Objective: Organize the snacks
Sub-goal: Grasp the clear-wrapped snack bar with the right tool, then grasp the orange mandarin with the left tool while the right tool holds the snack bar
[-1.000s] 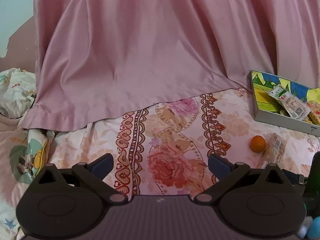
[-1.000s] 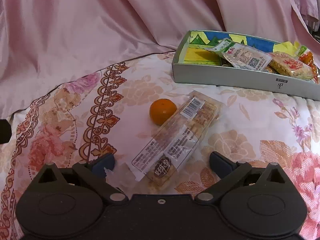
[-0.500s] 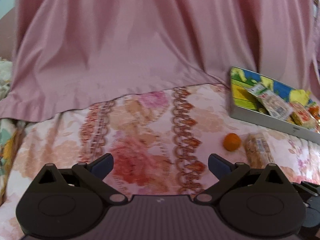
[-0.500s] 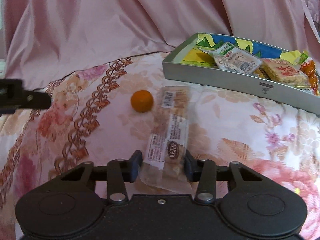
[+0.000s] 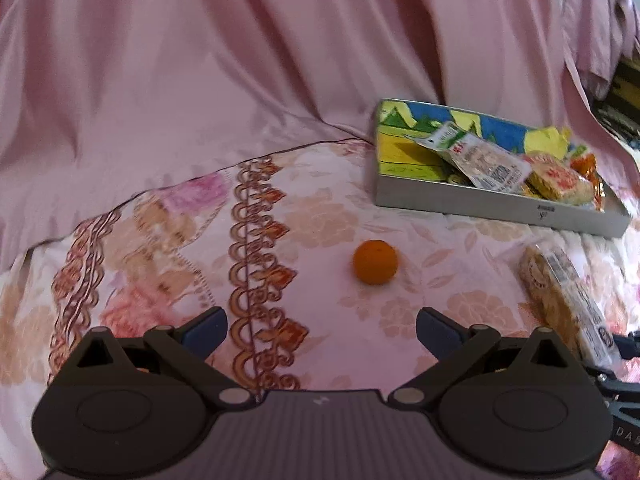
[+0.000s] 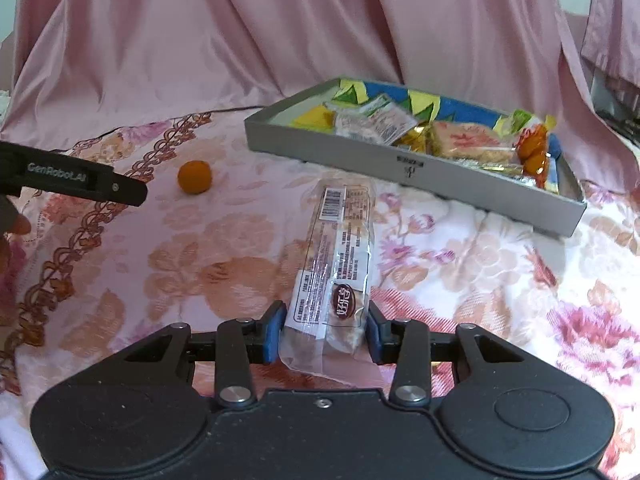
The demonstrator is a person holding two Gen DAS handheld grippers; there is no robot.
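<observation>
Right gripper: jaws pinching the near end of a long clear-wrapped cracker pack, blue pads pressing both sides of the wrapper; the far end of the pack is pointing toward the grey tray and seems to be just lifting off the floral bedspread, though the angle is making that hard to judge

Left gripper: jaws spread wide, holding nothing, hovering over the bedspread with the small orange fruit lying just ahead of the gap

Progress: several wrapped snacks are already sitting in the tray, crowding its right half. Two items are remaining outside it, the pack now being carried and the orange, which is probably the left gripper's next target
</observation>
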